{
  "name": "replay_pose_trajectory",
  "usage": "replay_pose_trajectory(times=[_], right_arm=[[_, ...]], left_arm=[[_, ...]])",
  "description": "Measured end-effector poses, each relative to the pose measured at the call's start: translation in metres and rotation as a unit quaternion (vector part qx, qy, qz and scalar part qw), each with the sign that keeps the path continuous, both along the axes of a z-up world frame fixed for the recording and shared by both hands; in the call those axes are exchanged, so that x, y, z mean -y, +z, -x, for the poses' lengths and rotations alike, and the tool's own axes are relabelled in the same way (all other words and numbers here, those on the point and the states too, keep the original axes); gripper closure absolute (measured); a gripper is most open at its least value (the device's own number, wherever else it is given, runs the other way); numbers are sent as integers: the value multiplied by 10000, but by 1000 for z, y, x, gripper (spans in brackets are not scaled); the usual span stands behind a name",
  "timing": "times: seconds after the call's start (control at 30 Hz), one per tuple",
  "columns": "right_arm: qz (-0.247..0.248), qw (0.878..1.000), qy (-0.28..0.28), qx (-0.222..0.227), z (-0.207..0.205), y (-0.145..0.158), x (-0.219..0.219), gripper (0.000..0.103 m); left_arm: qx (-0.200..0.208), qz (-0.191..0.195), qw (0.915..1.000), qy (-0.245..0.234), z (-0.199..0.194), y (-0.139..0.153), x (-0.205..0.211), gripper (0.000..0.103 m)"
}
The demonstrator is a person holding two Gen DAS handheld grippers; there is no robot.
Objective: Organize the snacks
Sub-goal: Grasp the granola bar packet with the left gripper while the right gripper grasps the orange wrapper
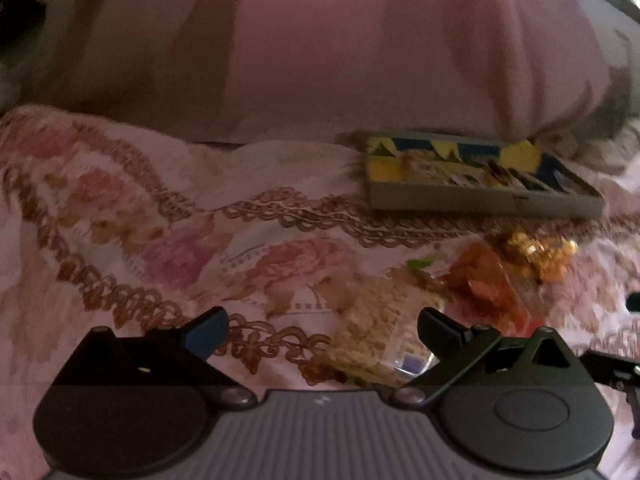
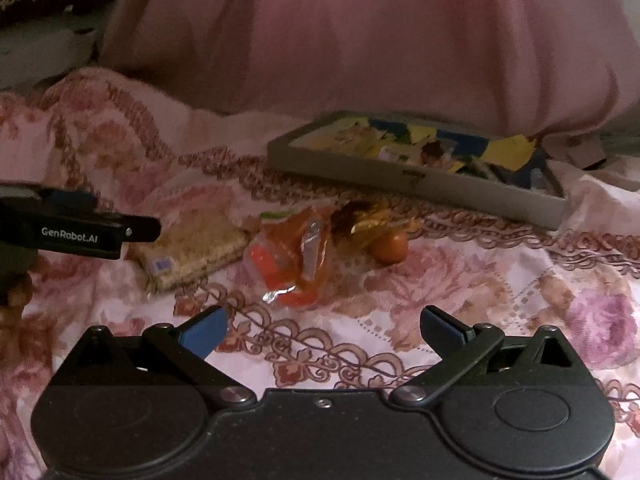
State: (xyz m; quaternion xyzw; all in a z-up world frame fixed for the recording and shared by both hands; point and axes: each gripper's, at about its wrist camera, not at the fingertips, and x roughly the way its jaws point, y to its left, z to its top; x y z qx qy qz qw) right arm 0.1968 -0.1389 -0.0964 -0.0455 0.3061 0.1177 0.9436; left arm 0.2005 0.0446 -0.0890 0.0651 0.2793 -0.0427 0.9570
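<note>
My left gripper (image 1: 322,330) spread wide over the crumbly snack bar (image 1: 376,320), right gripper (image 2: 322,330) released too, orange packet (image 2: 292,264) ahead, grey tray (image 2: 420,178) beyond, floral bedspread (image 2: 520,280) underneath.

Count on the floral bedspread (image 2: 460,280): one grey tray (image 2: 420,184) at upper right of the right wrist view, its packets too jumbled to number. Loose snacks at centre: one beige cracker pack (image 2: 196,248), one orange wrapper (image 2: 292,264), one gold-wrapped sweet (image 2: 372,220), one small orange ball (image 2: 390,248). One pink pillow (image 2: 380,40) across the top; two grippers.
</note>
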Motion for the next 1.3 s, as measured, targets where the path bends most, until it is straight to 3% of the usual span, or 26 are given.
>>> replay_pose_trajectory(times=[0.1, 0.3, 0.5, 0.7, 0.83, 0.97, 1.07, 1.13, 1.3], right_arm=[[-31, 9998, 185, -79, -9, -5, -4, 1], [252, 9980, 572, -31, -34, -15, -21, 15], [-149, 9983, 535, -182, -58, -17, -18, 20], [-680, 9965, 329, -356, -81, -19, -12, 21], [-1086, 9927, 161, -495, -95, -21, -12, 21], [-1012, 9939, 130, -413, -99, -23, -18, 24], [-881, 9955, 70, -345, -99, -25, -19, 34], [-789, 9963, 7, -330, -98, -25, -19, 46], [-667, 9975, 57, -230, -90, -25, -21, 54]], left_arm=[[-101, -147, 9995, -276, -3, -2, 8, 0], [-391, -692, 9928, -899, -22, -10, 17, 0], [-488, -1230, 9776, -1636, -36, -18, 23, 1], [-715, -1368, 9662, -2063, -46, -24, 31, 1], [-923, -1299, 9641, -2122, -53, -30, 32, 10], [-1109, -878, 9702, -1965, -57, -31, 29, 22], [-1121, -800, 9743, -1781, -58, -31, 30, 26], [-1140, -811, 9752, -1715, -57, -30, 31, 27], [-1325, -930, 9768, -1400, -53, -26, 38, 27]])
